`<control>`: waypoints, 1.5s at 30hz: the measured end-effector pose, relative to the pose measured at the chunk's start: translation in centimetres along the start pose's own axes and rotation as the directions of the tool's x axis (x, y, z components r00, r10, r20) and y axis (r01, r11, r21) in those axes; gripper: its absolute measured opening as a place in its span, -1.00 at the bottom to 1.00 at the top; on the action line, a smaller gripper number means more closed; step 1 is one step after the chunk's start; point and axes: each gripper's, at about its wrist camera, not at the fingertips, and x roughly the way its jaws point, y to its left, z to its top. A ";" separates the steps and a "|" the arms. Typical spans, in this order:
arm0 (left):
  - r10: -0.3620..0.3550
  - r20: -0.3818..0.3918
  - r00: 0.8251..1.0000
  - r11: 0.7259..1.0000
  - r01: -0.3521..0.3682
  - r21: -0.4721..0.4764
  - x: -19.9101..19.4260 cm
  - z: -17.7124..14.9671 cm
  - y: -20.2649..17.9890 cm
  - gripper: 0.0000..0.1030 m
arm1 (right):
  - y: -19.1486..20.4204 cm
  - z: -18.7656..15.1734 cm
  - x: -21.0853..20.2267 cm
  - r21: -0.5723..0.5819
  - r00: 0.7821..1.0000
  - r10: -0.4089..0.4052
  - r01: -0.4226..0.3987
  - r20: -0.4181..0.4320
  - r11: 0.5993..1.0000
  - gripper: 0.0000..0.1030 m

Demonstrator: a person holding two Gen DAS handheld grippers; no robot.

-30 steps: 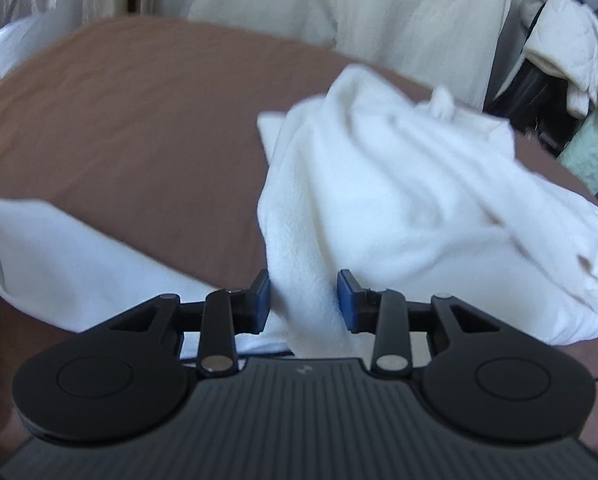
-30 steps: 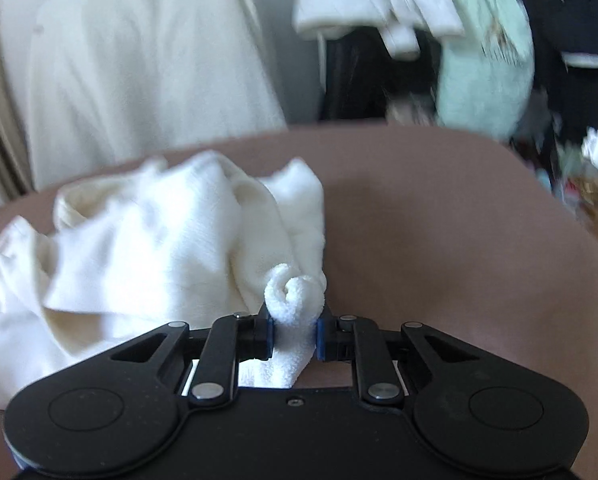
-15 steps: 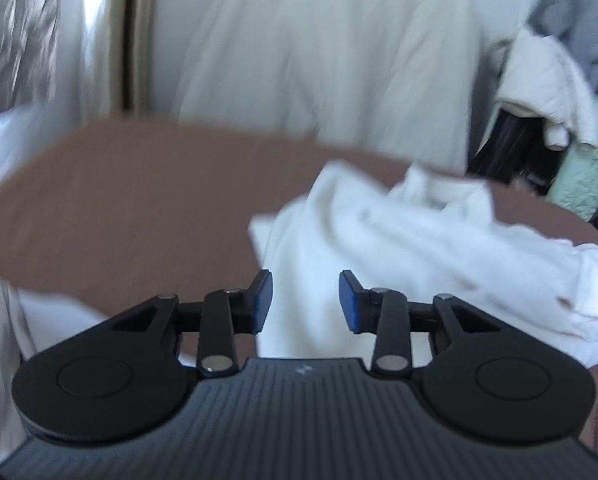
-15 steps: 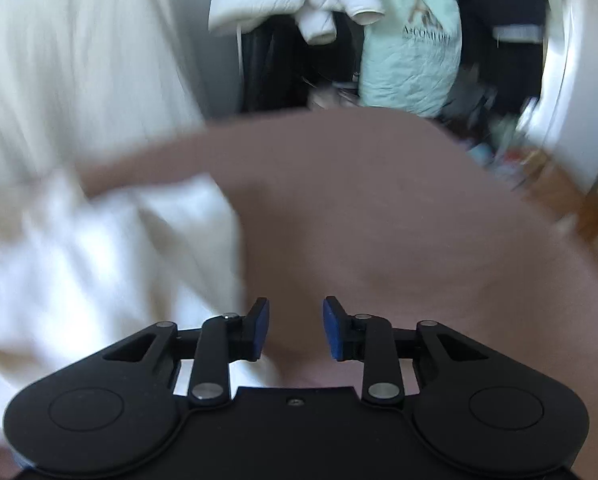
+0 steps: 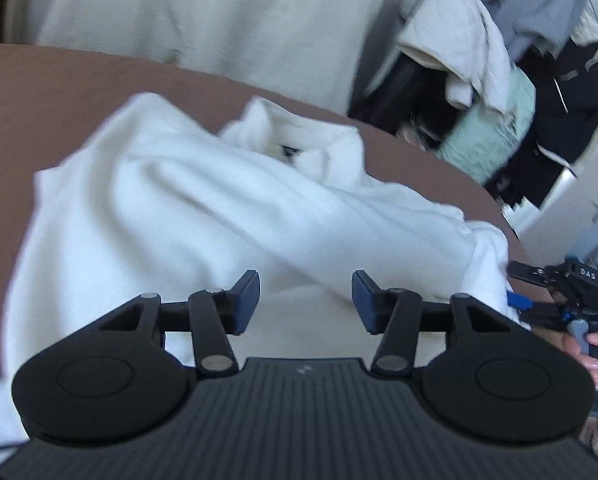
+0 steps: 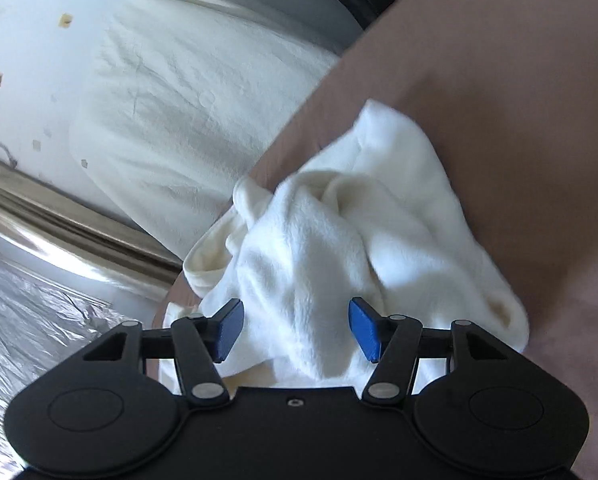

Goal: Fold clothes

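item: white fleece garment (image 5: 227, 208), rumpled on brown bed (image 5: 59, 92). left gripper (image 5: 305, 300): jaws opening, nothing pinched. right gripper (image 6: 295, 330): jaws opening over cloth, unclamped. step: re-gripping between folds. next: pinch an edge.

The white garment (image 5: 203, 208) is a soft, fleecy cloth with a short nap, matt and thick in its folds. The brown bed cover (image 5: 59, 88) under it is a smooth, matt fabric with a faint fine weave. Behind the bed cover hangs a pale quilted cloth (image 6: 187, 92), lightly creased. Beside that cloth a crinkled plastic sheet (image 6: 23, 320) shines glossy. The left gripper (image 5: 305, 298) is matt black plastic with a ribbed body, small bright metal pins and blue rubbery pads (image 5: 247, 298); the right gripper (image 6: 297, 330) looks alike.
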 end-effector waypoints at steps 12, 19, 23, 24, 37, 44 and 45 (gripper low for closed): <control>-0.065 -0.053 0.996 0.998 0.064 -0.018 8.3 4.9 -2.1 -0.85 | 5.4 4.2 6.4 -0.426 0.990 0.093 -0.039 0.107 0.904 -0.70; -0.030 0.005 1.000 0.998 0.030 -0.062 8.4 7.9 -0.7 -0.85 | 3.1 4.9 7.1 -0.300 0.979 0.129 -0.078 0.155 0.951 -0.36; -0.100 -0.045 0.994 0.986 0.093 -0.141 9.4 5.8 -0.6 -0.85 | 2.5 6.1 5.4 -0.218 0.937 0.289 -0.245 0.197 0.945 0.31; -0.145 -0.066 0.987 0.971 0.129 -0.201 9.9 4.6 -0.4 -0.85 | 2.2 6.5 5.3 -0.194 0.932 0.321 -0.288 0.167 0.938 0.31; -0.176 -0.121 0.977 0.982 0.166 -0.091 15.6 4.6 -5.2 -0.83 | 6.3 0.8 9.6 -0.589 0.963 -0.090 -0.079 -0.253 0.805 0.32; -0.163 0.132 0.978 0.982 0.173 -0.072 11.9 9.4 -5.5 -0.36 | 5.9 2.0 12.1 -0.557 0.991 -0.075 0.122 0.107 0.821 0.29; -0.162 0.172 0.972 0.982 0.176 -0.068 11.0 9.7 -5.3 -0.14 | 5.3 2.5 11.1 -0.529 0.985 -0.068 0.142 0.156 0.837 0.29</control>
